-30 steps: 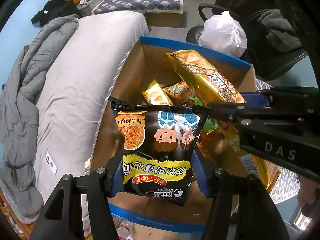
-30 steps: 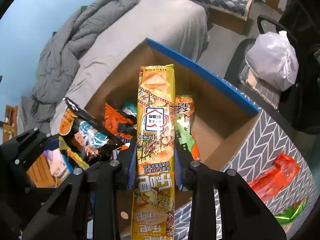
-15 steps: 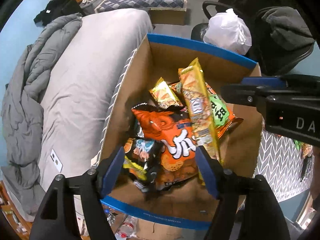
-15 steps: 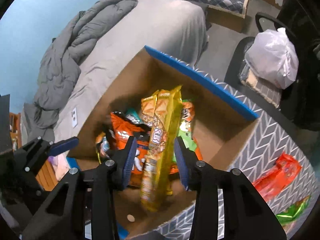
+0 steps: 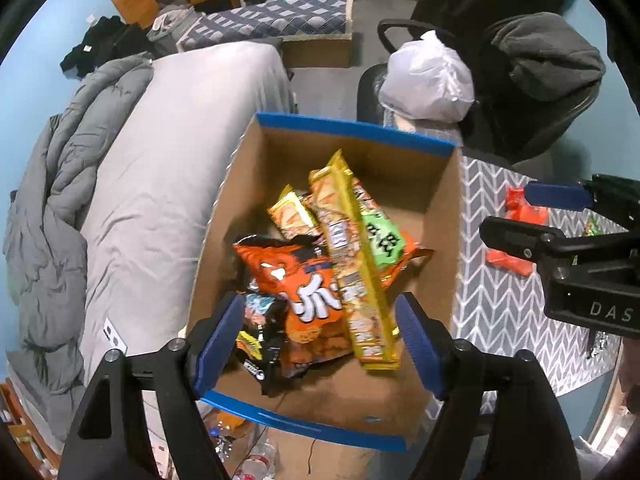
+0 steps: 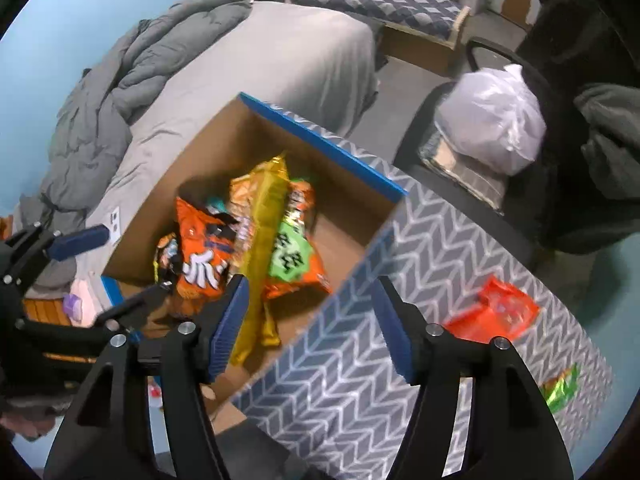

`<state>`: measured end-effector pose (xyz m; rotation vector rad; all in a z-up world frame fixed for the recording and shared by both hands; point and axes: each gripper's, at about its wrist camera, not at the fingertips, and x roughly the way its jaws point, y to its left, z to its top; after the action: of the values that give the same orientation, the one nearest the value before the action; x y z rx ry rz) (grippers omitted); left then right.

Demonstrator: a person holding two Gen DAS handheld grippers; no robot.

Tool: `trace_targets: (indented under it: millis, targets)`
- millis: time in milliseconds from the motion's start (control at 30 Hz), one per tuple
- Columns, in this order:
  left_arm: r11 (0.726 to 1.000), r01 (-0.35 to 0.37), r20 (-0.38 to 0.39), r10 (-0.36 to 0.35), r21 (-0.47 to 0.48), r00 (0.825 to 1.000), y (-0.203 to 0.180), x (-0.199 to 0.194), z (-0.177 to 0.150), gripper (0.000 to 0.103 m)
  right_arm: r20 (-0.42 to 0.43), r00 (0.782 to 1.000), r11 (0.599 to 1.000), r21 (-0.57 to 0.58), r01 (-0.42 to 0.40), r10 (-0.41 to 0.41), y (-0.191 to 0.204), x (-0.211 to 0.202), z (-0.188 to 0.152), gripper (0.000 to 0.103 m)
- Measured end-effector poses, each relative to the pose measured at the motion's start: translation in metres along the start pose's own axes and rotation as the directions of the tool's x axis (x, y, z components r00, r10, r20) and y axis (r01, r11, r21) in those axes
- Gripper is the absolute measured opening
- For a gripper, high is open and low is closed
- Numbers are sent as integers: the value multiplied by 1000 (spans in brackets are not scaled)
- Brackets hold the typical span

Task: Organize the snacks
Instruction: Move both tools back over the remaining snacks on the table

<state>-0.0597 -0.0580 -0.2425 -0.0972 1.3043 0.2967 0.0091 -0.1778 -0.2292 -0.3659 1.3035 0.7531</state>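
A cardboard box with blue rim tape holds several snack packs: a long yellow pack, an orange bag, a black bag and a green-and-orange bag. My left gripper is open and empty above the box's near side. My right gripper is open and empty over the box's right wall; it also shows in the left wrist view. The yellow pack and orange bag show in the right wrist view. A red snack pack lies on the patterned cloth.
A grey chevron-patterned surface lies right of the box, with a green pack at its far edge. A bed with a grey duvet is on the left. An office chair with a white plastic bag stands behind the box.
Both grippers let go: the left dropped the black bag and the right dropped the long yellow pack into the box. Both have opened and pulled back, the right one moving rightward.
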Motion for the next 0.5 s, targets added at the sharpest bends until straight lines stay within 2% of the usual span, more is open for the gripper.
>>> trace_targets:
  millis: [133,500]
  targets:
    - [1000,19,6,-20,11,1000,-16,-9,3,81,9,999,999,37,38,-39,-18,-17,-12,70]
    - [995,67,-21,-65,77,998,-74,-16,3,82,18,996,982,171,77,-82,-76,-57,-56,71]
